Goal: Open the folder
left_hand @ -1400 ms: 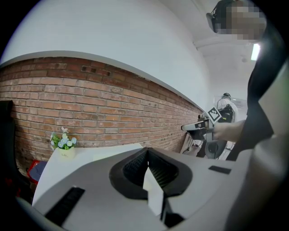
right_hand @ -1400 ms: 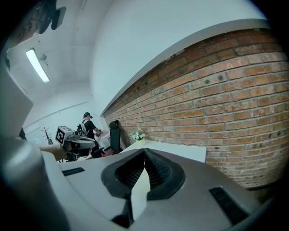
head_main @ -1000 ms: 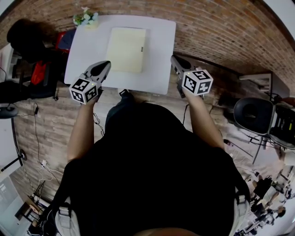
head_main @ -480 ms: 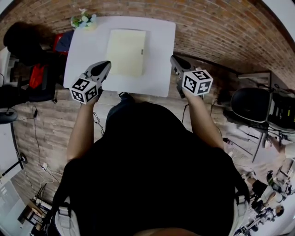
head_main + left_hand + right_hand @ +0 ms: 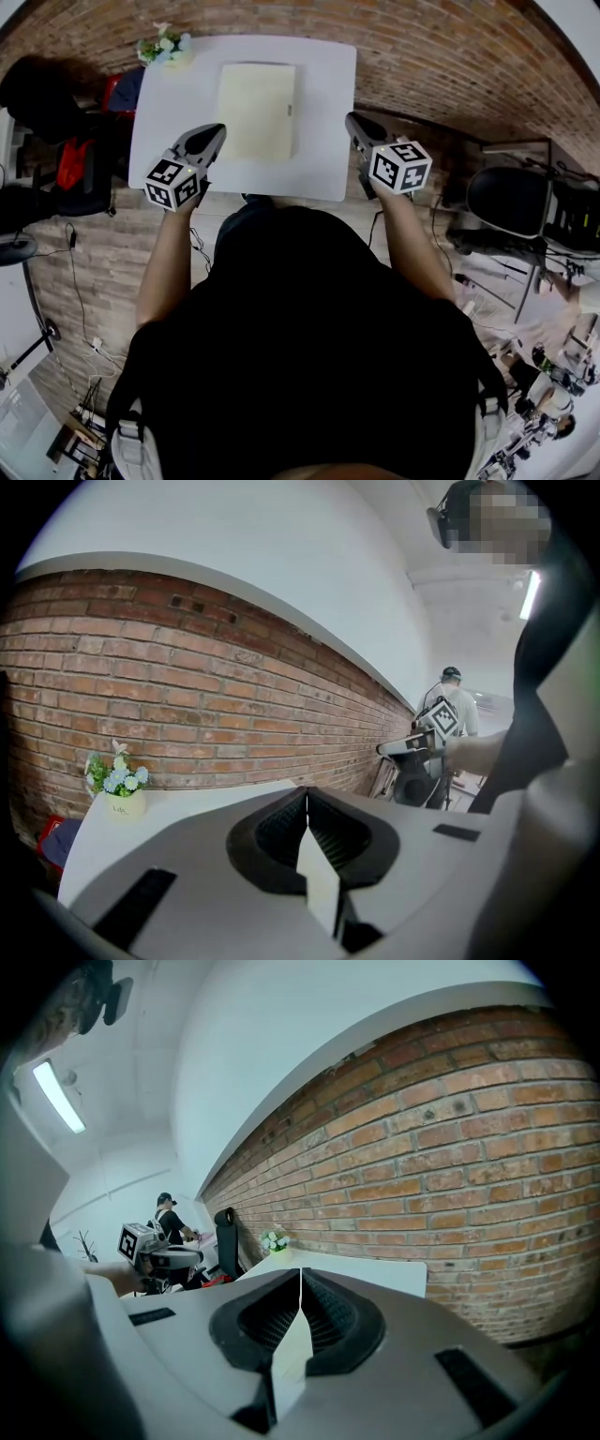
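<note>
A pale yellow folder (image 5: 258, 111) lies closed and flat in the middle of the white table (image 5: 323, 141). My left gripper (image 5: 210, 134) hovers over the table's near left part, just left of the folder's near corner, jaws shut and empty. Off the table's right edge, my right gripper (image 5: 353, 122) is held at about the same height, also shut on nothing. In the left gripper view the jaws (image 5: 307, 799) meet in a closed seam. The right gripper view shows its jaws (image 5: 300, 1275) closed the same way. My own grippers hide the folder in both gripper views.
A small pot of flowers (image 5: 161, 45) stands at the table's far left corner, against the brick wall (image 5: 441, 56). Black office chairs (image 5: 511, 202) and bags stand on the floor to either side. A person (image 5: 452, 705) stands far off along the wall.
The table and folder have come slightly nearer in the head view as both grippers edged forward. Both grippers have stayed shut.
</note>
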